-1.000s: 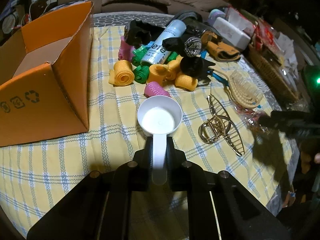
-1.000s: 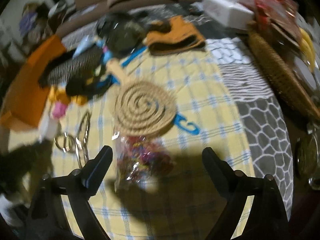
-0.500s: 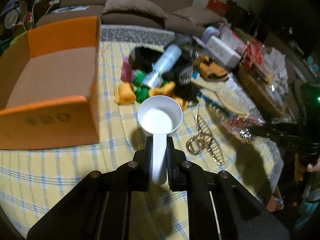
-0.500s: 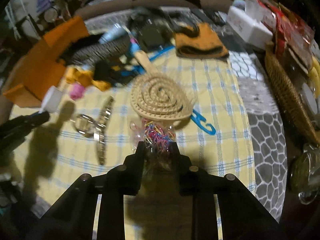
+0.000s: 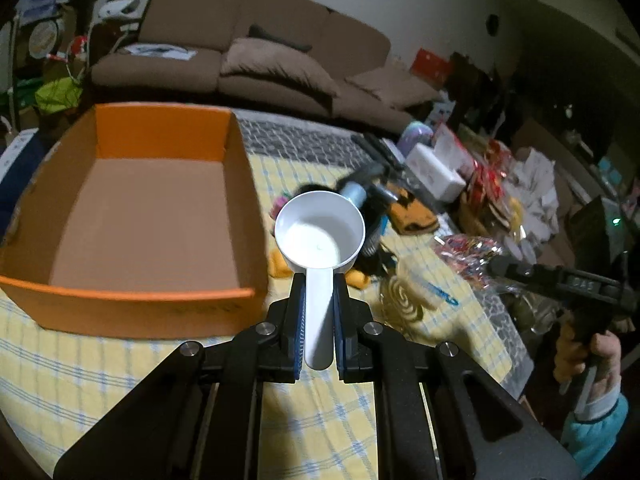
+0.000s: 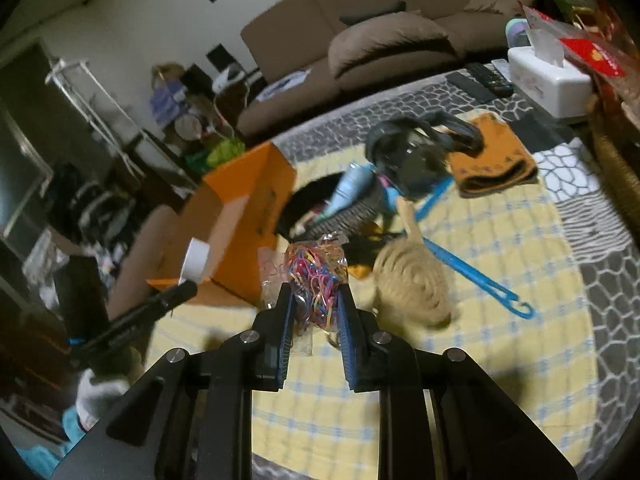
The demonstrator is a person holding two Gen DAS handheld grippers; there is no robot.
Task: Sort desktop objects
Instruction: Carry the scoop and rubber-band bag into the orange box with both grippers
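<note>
Orange box [image 5: 132, 216] beside spiral brush [image 6: 412, 280]

Warm, dim indoor light falls from above; black fisheye vignetting curves every corner. Motion blur smears the table's [image 6: 480, 360] far clutter, while gripper shadows darken its near edge.

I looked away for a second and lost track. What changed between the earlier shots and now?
The right gripper closed its fingers on the clear bag of coloured rubber bands and lifted it off the tablecloth. The left gripper rose with the white scoop, so the orange box now shows its empty inside. The scoop stayed clamped by its handle; the spiral brush and blue hanger stayed put.
</note>
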